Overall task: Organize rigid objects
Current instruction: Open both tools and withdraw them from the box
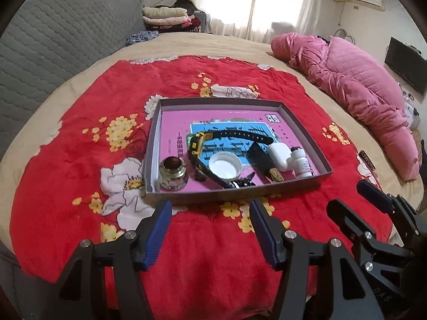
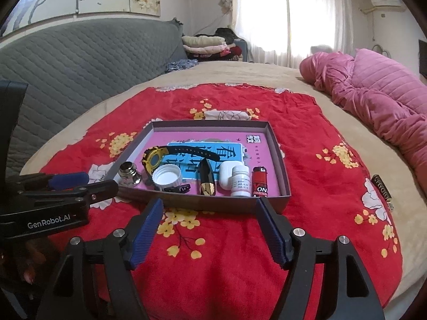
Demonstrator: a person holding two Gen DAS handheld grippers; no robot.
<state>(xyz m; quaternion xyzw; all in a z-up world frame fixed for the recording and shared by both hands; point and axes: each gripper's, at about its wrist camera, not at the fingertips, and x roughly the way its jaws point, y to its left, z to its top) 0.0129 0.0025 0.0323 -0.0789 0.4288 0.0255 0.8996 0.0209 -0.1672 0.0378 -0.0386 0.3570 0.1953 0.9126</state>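
Note:
A shallow grey box (image 1: 304, 125) (image 2: 277, 146) with a pink floor lies on a red flowered blanket. Along its near side lie a small glass jar (image 1: 173, 172) (image 2: 129, 173), a black and yellow watch (image 1: 198, 144) (image 2: 153, 158), a white cap (image 1: 225, 164) (image 2: 167, 175), a black and gold object (image 1: 263, 160) (image 2: 206, 180), a white earbud case (image 1: 279, 156) (image 2: 226, 176), a white bottle (image 1: 301, 163) (image 2: 240, 180) and a red lighter (image 2: 259, 181). My left gripper (image 1: 210, 208) and right gripper (image 2: 209, 205) are open and empty, just short of the box's near wall.
The red blanket (image 1: 213, 240) (image 2: 320, 160) covers a beige bed. A pink quilted duvet (image 1: 360, 88) (image 2: 379, 98) lies at the right. A grey headboard (image 1: 53, 40) stands at the left. A small dark tag (image 2: 383, 186) lies on the blanket's right edge. Folded clothes (image 1: 170, 17) sit behind.

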